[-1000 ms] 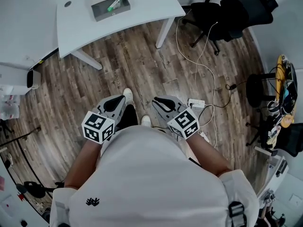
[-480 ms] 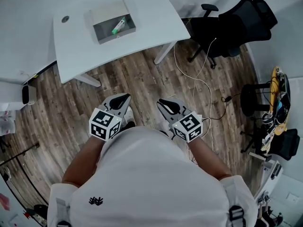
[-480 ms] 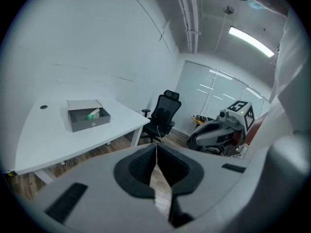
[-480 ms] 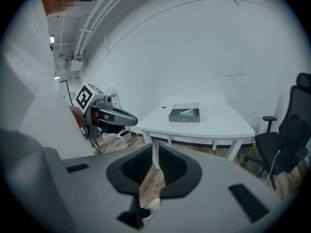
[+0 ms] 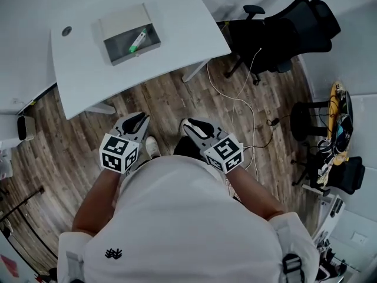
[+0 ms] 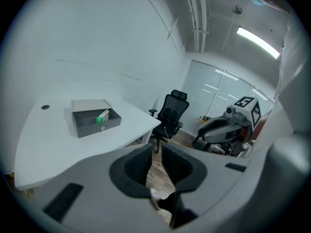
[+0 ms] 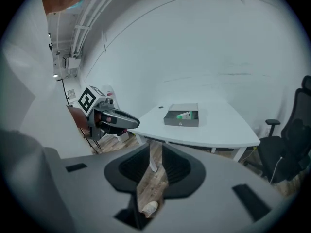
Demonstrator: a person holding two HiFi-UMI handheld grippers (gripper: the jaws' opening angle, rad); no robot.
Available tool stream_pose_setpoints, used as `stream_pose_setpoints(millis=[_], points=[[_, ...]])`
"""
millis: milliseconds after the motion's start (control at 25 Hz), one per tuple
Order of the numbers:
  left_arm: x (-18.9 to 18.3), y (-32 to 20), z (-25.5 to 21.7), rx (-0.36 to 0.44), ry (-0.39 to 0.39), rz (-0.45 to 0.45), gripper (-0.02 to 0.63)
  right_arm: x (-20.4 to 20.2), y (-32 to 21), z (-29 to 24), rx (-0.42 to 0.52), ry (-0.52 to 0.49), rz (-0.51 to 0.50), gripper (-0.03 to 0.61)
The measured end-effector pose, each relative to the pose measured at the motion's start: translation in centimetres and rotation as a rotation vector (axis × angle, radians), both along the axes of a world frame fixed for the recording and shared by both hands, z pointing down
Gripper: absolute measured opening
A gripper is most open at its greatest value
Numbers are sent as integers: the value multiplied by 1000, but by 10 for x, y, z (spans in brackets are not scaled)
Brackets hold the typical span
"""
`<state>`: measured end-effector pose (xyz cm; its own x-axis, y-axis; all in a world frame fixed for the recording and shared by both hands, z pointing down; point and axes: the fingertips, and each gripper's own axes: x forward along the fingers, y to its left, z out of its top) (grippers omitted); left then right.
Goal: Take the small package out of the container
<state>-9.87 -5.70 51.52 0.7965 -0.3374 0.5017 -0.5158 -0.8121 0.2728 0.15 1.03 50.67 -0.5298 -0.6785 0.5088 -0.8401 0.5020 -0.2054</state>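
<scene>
View from above and along each claw, at the start of the task. The left gripper (image 5: 136,122) and the right gripper (image 5: 193,127) are held side by side at waist height, close in front of the person's white shirt (image 5: 188,217) and over the wood-pattern plank floor (image 5: 70,152).

Left gripper: its jaws are opening. A narrow gap shows between the dark ribbed pads, and only floor is seen through it, so the claw is released and holds nothing. Right gripper: its jaws stand apart, again with bare floor between them. It too is released and empty.

The task's thing, a small white package with a green end (image 5: 136,40), lies inside the open grey metal box (image 5: 134,51), which serves as the container. The box rests on a white curved desk (image 5: 177,34), well ahead of both claws. Seen along the left gripper's jaws, the package (image 6: 102,117) sits far ahead and off to the left. Seen along the right gripper's jaws, it (image 7: 183,114) sits far ahead and slightly to the right. A black office chair (image 5: 277,28) stands beyond the right gripper, at the desk's far corner.

Progress, as judged: nothing is done yet. The box is already open and the package untouched. What remains is the whole approach to the desk, a grasp on the package, and lifting it clear of the box walls.
</scene>
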Motion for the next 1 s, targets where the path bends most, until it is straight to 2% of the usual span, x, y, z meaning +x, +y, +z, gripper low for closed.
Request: stream_pose_setpoints(millis=[280,560,1000], points=[[19,-53,4,14,-30,-88,78,30,-50,5,16,-30,-61,100],[45,-118,12,31,-114,-221,95,75,-115,6,19,-62,-173,100],[28,-233,42,90,-352,-364,118,123,-184,18,-2,-115,-255,98]])
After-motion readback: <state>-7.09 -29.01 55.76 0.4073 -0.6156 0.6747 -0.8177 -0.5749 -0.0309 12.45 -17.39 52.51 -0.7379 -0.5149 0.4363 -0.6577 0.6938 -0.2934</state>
